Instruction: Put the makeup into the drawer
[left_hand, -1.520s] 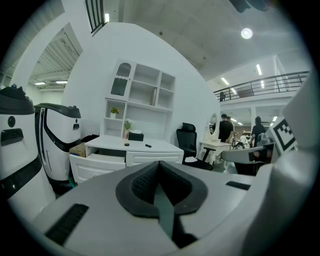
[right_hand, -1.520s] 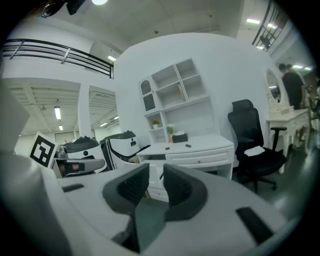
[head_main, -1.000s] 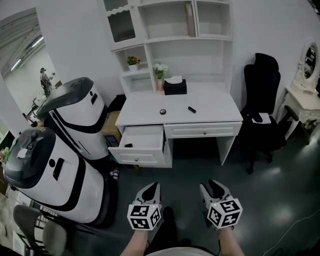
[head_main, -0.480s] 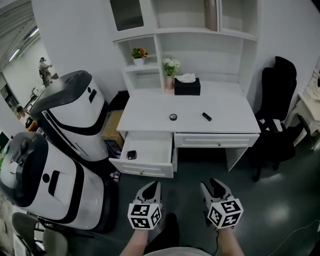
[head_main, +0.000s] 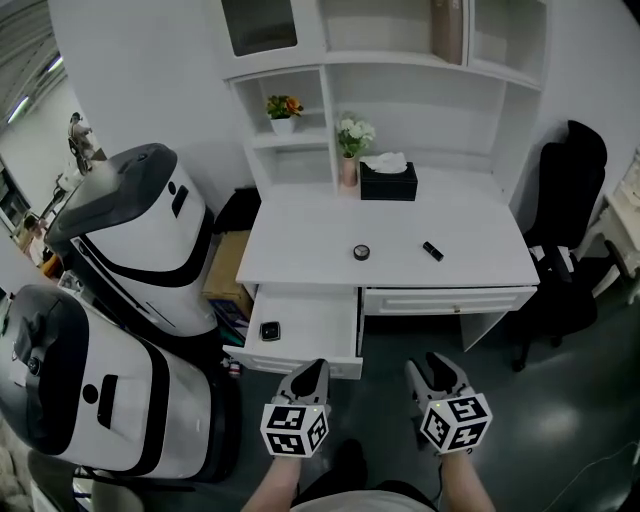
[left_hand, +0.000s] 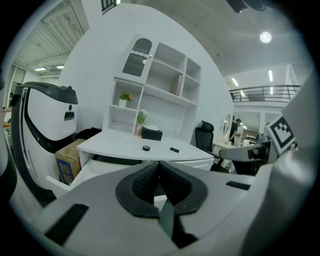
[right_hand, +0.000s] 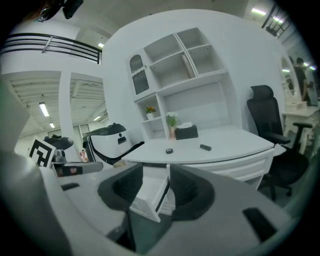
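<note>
No lettering can be read with certainty. The cardboard box (left_hand: 65, 163) just left of the desk (left_hand: 120, 146) carries a blue printed label, possibly characters, but it is too small and blurred to make out.

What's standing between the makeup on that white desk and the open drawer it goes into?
Nothing visible. The round compact and the black stick lie on the desktop; the open drawer juts out just below its front edge, holding only one small dark item at its left.
</note>
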